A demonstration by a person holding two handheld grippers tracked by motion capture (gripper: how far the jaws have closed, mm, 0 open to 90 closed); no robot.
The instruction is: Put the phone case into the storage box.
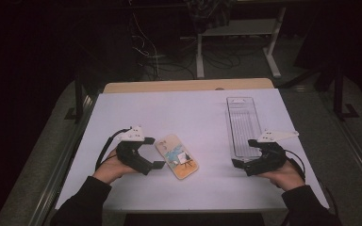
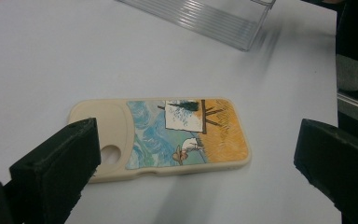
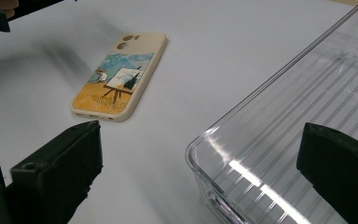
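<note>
A cream phone case (image 1: 176, 156) (image 2: 163, 137) (image 3: 119, 77) with a painted picture of an easel lies flat on the white table (image 1: 188, 117). My left gripper (image 1: 154, 153) (image 2: 200, 163) is open just left of the case, its jaws on either side of it in the left gripper view and not touching it. A clear ribbed plastic tray (image 1: 242, 125) (image 2: 205, 18) (image 3: 298, 140) lies at the right. My right gripper (image 1: 246, 153) (image 3: 200, 163) is open at the tray's near end, its jaws straddling the near corner without clamping it.
Beyond the table's far edge (image 1: 188, 86) there are desk legs (image 1: 200, 52) and loose cables (image 1: 169, 59) on a dark floor. White table surface lies bare between the case and the tray and toward the back.
</note>
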